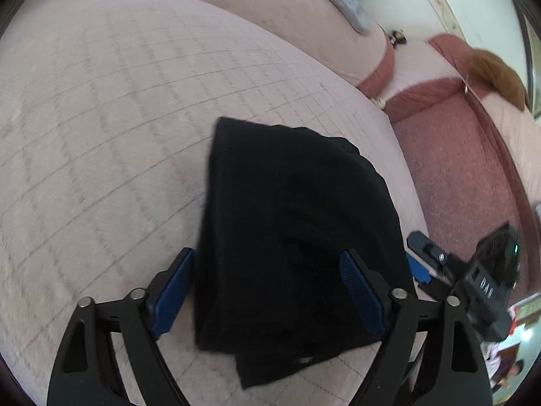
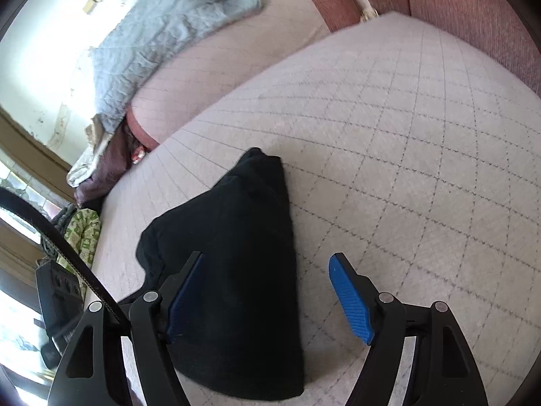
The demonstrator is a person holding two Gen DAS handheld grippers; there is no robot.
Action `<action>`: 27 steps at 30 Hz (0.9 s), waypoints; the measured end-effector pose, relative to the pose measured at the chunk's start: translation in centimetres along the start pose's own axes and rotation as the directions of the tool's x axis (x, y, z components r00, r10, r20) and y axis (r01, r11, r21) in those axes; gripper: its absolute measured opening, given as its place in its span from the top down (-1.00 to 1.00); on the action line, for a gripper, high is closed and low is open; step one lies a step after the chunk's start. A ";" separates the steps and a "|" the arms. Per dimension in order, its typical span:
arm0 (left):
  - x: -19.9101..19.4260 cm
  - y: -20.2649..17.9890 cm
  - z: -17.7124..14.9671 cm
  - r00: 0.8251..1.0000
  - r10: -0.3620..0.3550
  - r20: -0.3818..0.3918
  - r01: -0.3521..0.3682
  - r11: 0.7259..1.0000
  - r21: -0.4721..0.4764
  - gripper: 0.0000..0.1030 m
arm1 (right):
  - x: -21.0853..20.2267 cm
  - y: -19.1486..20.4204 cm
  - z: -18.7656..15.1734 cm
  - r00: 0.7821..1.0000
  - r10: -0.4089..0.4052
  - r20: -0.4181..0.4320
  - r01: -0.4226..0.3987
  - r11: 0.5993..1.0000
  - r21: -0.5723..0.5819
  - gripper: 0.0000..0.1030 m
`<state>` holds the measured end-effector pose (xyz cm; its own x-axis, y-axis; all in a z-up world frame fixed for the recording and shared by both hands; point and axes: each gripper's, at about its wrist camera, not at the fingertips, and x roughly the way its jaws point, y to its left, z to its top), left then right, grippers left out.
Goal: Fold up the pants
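Left wrist view: both grippers, left gripper [image 1: 267, 291] and right gripper [image 2: 267, 301], spread above the folded pants [image 1: 287, 243]; a careless snag could undo the fold.

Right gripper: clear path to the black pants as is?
Probably yes. The right gripper is open right above the folded black pants on the quilted cushion, and nothing sits between them.

Left gripper [image 1: 267, 291] and right gripper [image 2: 267, 297] both hover, jaws spread wide.
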<state>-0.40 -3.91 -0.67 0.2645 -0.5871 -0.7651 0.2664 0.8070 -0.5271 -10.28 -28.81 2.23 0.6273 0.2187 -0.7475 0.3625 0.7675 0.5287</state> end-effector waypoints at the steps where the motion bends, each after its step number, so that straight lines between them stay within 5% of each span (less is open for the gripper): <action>1: 0.4 -0.3 0.3 1.000 -0.014 -0.011 0.014 1.000 0.010 -0.86 | 0.2 -0.1 0.3 1.000 -0.004 -0.009 0.004 1.000 0.004 -0.55; 6: 2.6 -1.1 2.1 0.994 -0.073 -0.082 0.074 0.997 0.012 -0.99 | 3.7 -1.0 2.3 0.991 0.073 -0.110 -0.065 0.995 0.075 -0.57; 9: 3.3 -1.5 2.6 0.990 -0.087 -0.107 0.088 0.996 0.003 -0.99 | 5.4 -1.0 3.2 0.980 0.154 -0.122 -0.142 0.985 0.099 -0.78; 12: 3.5 -1.9 2.6 0.990 -0.078 -0.116 0.082 0.996 0.024 -0.85 | 7.0 -0.3 4.0 0.956 0.240 -0.167 -0.226 0.969 0.097 -0.78; 14: 3.4 -2.0 2.5 0.992 -0.055 -0.115 0.060 0.997 0.042 -0.68 | 7.5 0.5 3.9 0.947 0.261 -0.189 -0.252 0.965 0.071 -0.66; 18: 2.5 -0.2 2.5 0.989 -0.103 -0.109 0.101 0.995 -0.021 -0.09 | 7.2 1.8 3.0 0.948 0.240 -0.207 -0.242 0.970 0.018 0.09; 22: 1.8 1.7 3.0 0.974 -0.204 -0.094 0.191 0.972 -0.134 0.04 | 5.6 3.8 2.9 0.964 0.206 -0.165 -0.218 0.975 -0.054 0.17; 27: -0.1 0.4 4.3 0.982 -0.189 -0.029 0.185 0.979 -0.090 0.05 | 3.0 8.3 3.0 0.977 0.199 -0.081 -0.210 0.963 -0.169 0.18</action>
<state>3.65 -3.82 0.80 0.1824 -0.7267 -0.6623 0.2266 0.6866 -0.6909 -3.32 -23.62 5.57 0.6290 0.4149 -0.6574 0.1012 0.7948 0.5984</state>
